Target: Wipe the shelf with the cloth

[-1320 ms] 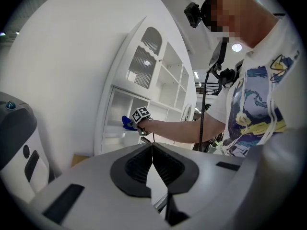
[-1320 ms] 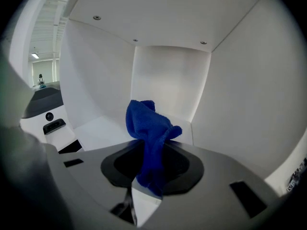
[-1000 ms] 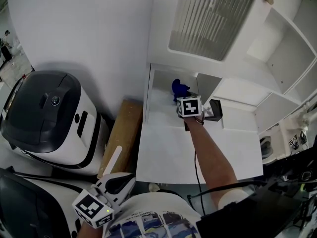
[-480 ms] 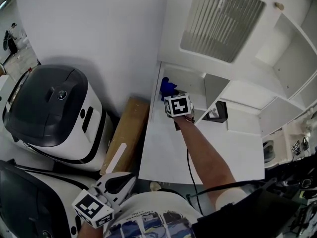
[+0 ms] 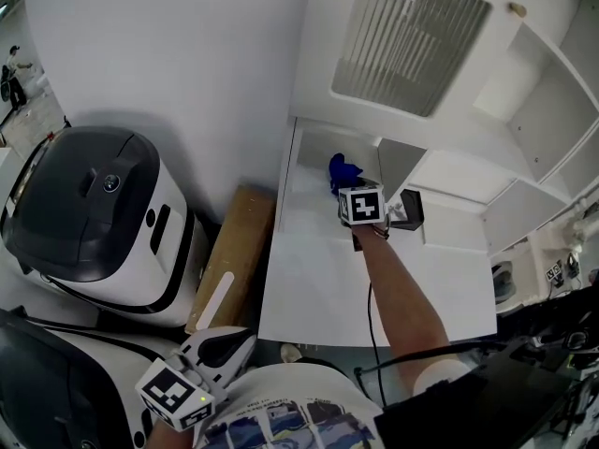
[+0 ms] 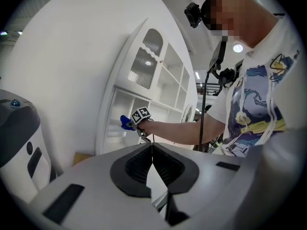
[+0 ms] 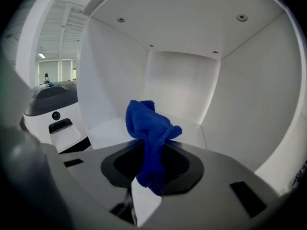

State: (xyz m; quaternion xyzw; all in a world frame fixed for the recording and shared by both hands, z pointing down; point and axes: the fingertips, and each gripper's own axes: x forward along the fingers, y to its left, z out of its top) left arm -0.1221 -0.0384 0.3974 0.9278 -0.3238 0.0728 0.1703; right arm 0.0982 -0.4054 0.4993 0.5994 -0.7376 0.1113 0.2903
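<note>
Right gripper [image 7: 152,166]: clamped on a bunched fold of the blue cloth [image 7: 149,121]; reaching into the lower-left compartment of the white cabinet [image 5: 524,110].
Left gripper [image 6: 152,153]: jaws pressed together on nothing; held low near the torso, well apart from the work.
Cloth position: projecting forward of the right jaws, over the shelf [image 7: 108,127], toward the rear of the compartment; contact with the surface not determinable.
Risk, dry pass: likely if carried too high; skims the surface without pressure and leaves it unwiped.
Risk, hard contact: likely if pressed too low; scrapes the white surface with the jaw bodies instead of fabric.
Risk, slip: gripped by one narrow fold only; liable to pull free under drag against the shelf.
Risk, wall strike: boxed in by the side and rear walls; liable to hit them on a wide stroke.
Risk, neighbouring item: small dark object [image 5: 405,210] just beside the partition; liable to be knocked by a sideways sweep or on withdrawal.
</note>
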